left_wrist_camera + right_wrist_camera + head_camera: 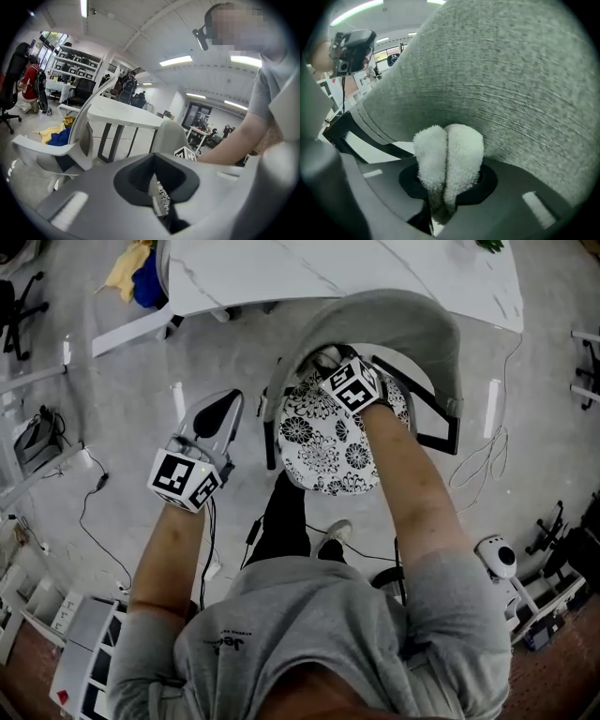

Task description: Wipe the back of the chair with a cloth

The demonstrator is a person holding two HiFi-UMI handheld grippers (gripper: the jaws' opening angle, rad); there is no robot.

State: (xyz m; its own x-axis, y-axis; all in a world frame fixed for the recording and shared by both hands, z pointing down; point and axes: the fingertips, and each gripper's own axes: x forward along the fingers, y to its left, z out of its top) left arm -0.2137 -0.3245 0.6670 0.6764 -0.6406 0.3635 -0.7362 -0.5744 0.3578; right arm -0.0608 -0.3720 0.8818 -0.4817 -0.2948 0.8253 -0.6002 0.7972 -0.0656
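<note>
Cloth (449, 154): white, fluffy, folded | chair back (501, 79): grey, woven

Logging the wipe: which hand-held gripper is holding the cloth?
The right hand-held gripper, shut on the fluffy white cloth against the grey fabric chair back; the left hand-held gripper holds nothing.

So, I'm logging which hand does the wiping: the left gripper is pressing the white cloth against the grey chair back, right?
Not quite. The right gripper is the one pressing the white cloth against the grey chair back, as the right gripper view shows. The left gripper holds nothing and is off to the side of the chair in the head view.
</note>
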